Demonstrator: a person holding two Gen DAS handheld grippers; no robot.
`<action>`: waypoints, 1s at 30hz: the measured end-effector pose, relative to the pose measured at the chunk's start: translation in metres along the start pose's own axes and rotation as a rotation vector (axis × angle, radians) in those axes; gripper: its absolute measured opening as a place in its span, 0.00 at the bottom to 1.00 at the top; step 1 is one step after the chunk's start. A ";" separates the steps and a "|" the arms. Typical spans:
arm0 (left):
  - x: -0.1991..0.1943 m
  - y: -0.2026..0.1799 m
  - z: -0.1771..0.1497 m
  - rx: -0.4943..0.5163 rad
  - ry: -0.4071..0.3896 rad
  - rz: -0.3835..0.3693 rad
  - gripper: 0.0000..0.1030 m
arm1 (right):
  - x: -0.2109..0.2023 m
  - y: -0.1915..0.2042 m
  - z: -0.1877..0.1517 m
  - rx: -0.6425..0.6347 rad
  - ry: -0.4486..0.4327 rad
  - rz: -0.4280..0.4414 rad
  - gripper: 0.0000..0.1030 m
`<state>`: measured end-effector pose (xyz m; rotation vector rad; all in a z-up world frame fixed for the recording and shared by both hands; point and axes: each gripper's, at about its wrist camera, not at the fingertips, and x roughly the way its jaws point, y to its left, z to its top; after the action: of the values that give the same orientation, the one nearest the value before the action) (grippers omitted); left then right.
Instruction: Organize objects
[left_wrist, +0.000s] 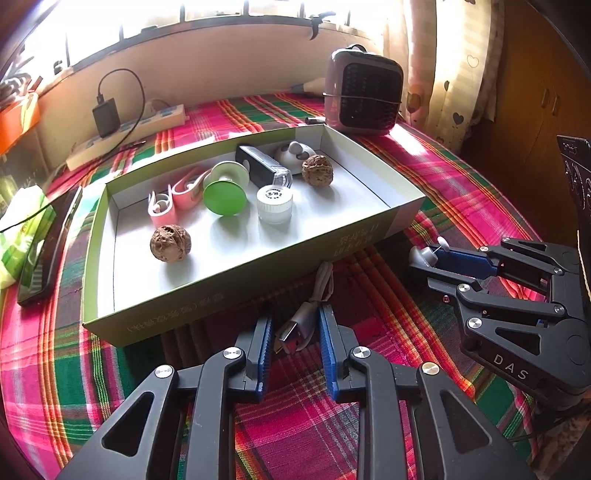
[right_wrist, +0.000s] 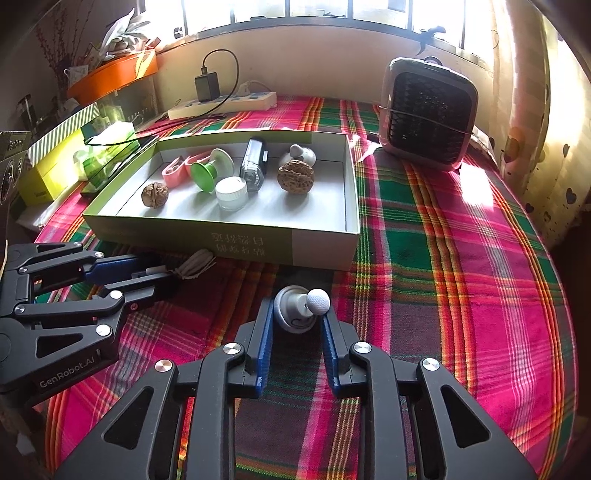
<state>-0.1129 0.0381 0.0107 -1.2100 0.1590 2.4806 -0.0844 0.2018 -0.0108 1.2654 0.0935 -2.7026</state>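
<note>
A shallow green cardboard box (left_wrist: 236, 295) (right_wrist: 325, 243) lies on the plaid cloth and holds two walnuts (left_wrist: 170, 243) (left_wrist: 317, 170), a green spool (left_wrist: 224, 195), a white jar (left_wrist: 275, 204), pink clips, a black device and a white gadget. My left gripper (left_wrist: 295, 325) is closed on the grey USB plug of a coiled white cable (left_wrist: 301, 325) just in front of the box. My right gripper (right_wrist: 297, 314) is closed on a small grey gadget with a white ball (right_wrist: 299, 308), right of the cable; it also shows in the left wrist view (left_wrist: 428, 254).
A grey fan heater (right_wrist: 428, 114) stands at the back right. A power strip with a charger (right_wrist: 221, 101) lies at the back. A black phone (left_wrist: 48, 251), tissue pack and boxes sit left of the box. Bare plaid cloth lies to the right.
</note>
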 end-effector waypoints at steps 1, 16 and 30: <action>0.000 0.000 0.000 -0.001 -0.001 0.000 0.21 | -0.001 0.000 0.000 0.002 -0.002 0.001 0.24; 0.000 -0.004 -0.001 0.004 -0.001 -0.007 0.16 | -0.003 0.001 -0.002 0.013 -0.006 0.009 0.24; -0.005 -0.004 -0.002 -0.011 -0.012 -0.008 0.14 | -0.006 0.003 -0.003 0.021 -0.014 0.018 0.24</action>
<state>-0.1073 0.0396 0.0135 -1.1975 0.1374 2.4846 -0.0776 0.2001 -0.0078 1.2462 0.0514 -2.7040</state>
